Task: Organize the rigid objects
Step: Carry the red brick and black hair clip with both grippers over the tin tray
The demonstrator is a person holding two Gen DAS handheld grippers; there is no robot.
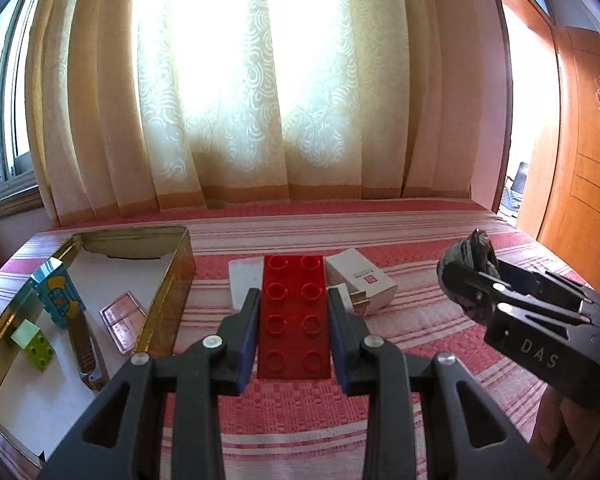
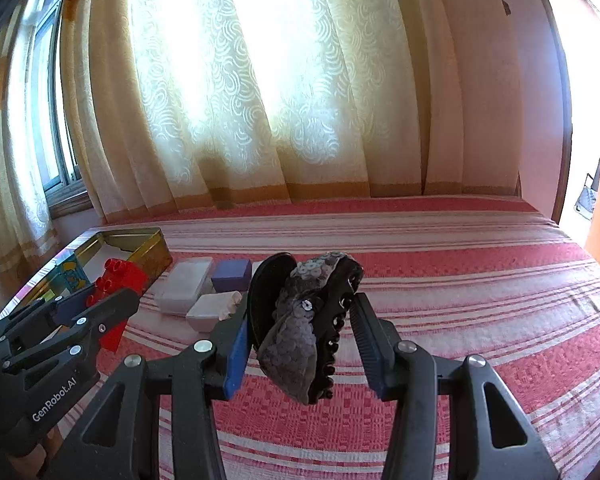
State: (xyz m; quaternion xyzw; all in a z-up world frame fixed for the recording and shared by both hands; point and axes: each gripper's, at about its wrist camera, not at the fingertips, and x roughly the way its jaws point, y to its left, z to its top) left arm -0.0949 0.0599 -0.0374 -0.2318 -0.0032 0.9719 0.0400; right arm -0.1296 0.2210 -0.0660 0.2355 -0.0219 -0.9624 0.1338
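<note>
The gold tin (image 1: 180, 264) lay left of the left tongs (image 1: 293, 316). Those tongs were clamped on the red brick (image 1: 294, 316), its long axis running straight ahead between the fingers, above the bed (image 1: 420, 320). Further right, the right tongs (image 2: 298, 336) gripped the sequined hair clip (image 2: 300, 332), tilted, its length sloping downward.

Left tongs (image 1: 293, 320), held low and pointing toward the far side, with both blue-padded fingers (image 1: 249, 338) closed against the sides of a red brick (image 1: 293, 316); right tongs (image 2: 300, 340), raised to their right, clamped on a dark sequinned hair clip (image 2: 304, 328).
</note>
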